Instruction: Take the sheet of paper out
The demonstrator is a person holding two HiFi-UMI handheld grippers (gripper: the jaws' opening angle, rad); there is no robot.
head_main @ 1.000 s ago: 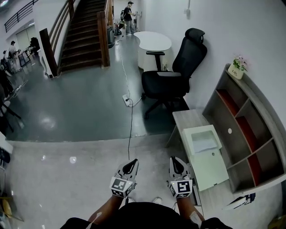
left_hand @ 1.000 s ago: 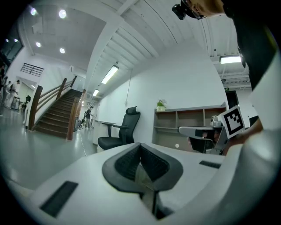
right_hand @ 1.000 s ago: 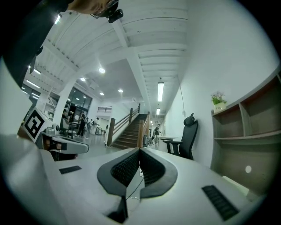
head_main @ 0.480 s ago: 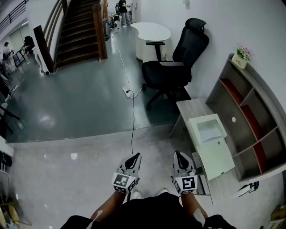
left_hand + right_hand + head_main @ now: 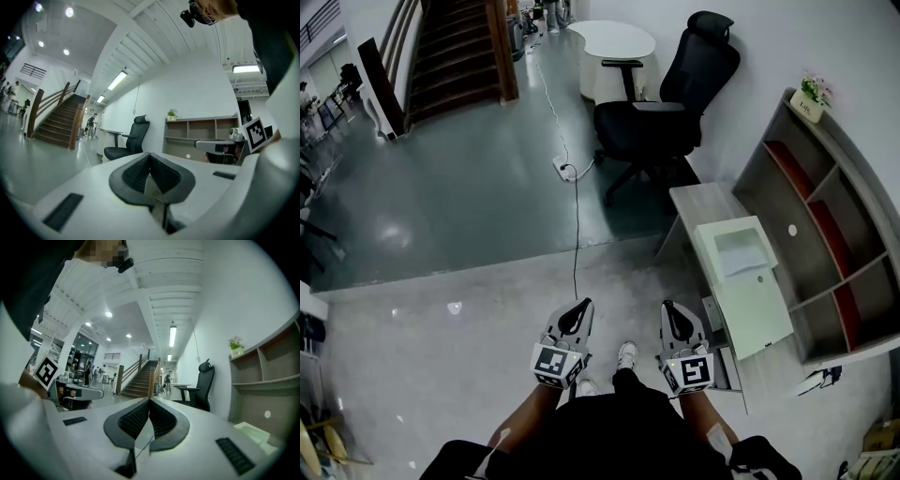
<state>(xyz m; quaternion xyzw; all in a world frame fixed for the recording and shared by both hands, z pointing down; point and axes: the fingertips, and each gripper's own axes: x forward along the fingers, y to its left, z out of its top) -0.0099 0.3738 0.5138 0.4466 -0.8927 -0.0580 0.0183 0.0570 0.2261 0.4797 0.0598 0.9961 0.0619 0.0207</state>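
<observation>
1. Floor (image 5: 441,216): glossy grey, dark green farther off. A thin black cable (image 5: 575,216) runs along it from near to far.
2. Shelf (image 5: 825,202): grey wood with red backs, against the right wall.
3. Chair (image 5: 661,122): black, padded, on castors, at the far right.
4. Low table (image 5: 698,202): pale wood, flat, just in front of the shelf.
5. Printer (image 5: 750,309): a smooth white plastic box on the low table. Its long axis runs near to far, slightly slanted.
6. Right gripper (image 5: 668,307): grey plastic with ribbed black pads and a marker cube at its rear. The jaws are pressed together with nothing between them. It points level, away from the person. It looks like the nearer tool, since the printer lies to its right and a little farther off.
7. Left gripper (image 5: 580,306): the same build, jaws also closed on nothing, left of its twin and farther from the printer.
8. Sheet of paper (image 5: 742,264): thin, white and flat. It lies in the recessed tray at the printer's far end, ahead and to the right of both grippers, untouched.
</observation>
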